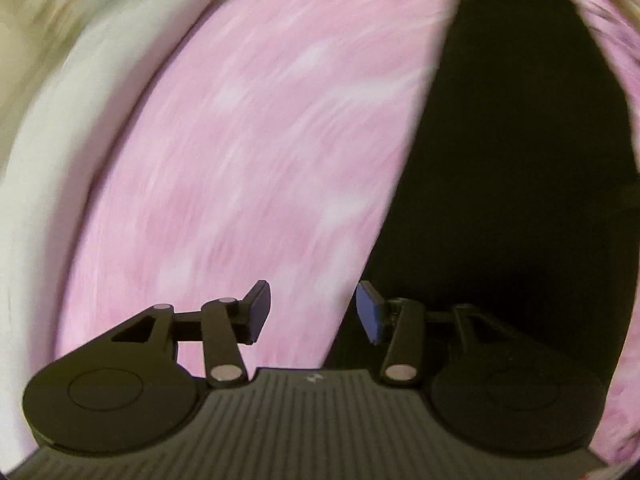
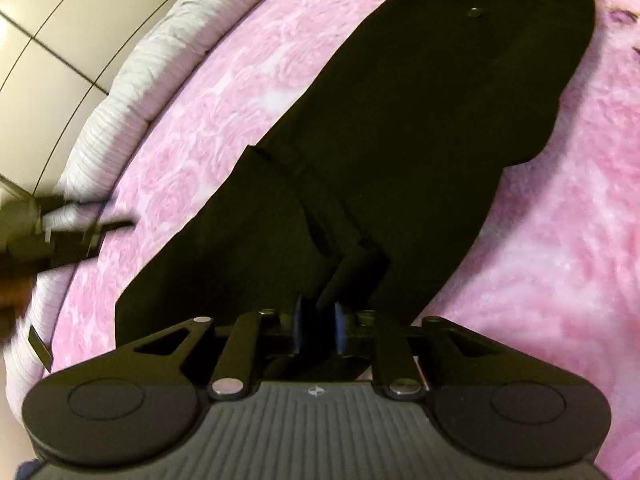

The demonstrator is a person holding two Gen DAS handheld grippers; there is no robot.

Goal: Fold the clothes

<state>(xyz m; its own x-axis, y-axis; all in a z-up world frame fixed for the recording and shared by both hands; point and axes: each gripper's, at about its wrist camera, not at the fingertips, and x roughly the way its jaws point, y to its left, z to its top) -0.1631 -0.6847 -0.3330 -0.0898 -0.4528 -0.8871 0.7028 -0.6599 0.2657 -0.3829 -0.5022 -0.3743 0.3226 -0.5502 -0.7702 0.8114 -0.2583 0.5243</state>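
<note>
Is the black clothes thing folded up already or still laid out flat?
Mostly laid out: the black garment stretches long across the pink blanket. The right gripper has its jaws pinching the near edge.

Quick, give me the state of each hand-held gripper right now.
Left hand-held gripper: open, holding nothing, over the pink blanket.
Right hand-held gripper: shut on an edge of the black garment.

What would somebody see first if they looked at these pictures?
First, the big black garment lying across the pink rosy blanket, filling the middle of the right wrist view. Next, the right gripper, at the bottom, pinching a fold of it between blue pads. In the blurry left wrist view, the left gripper is open over the blanket, right by the garment's edge.
</note>
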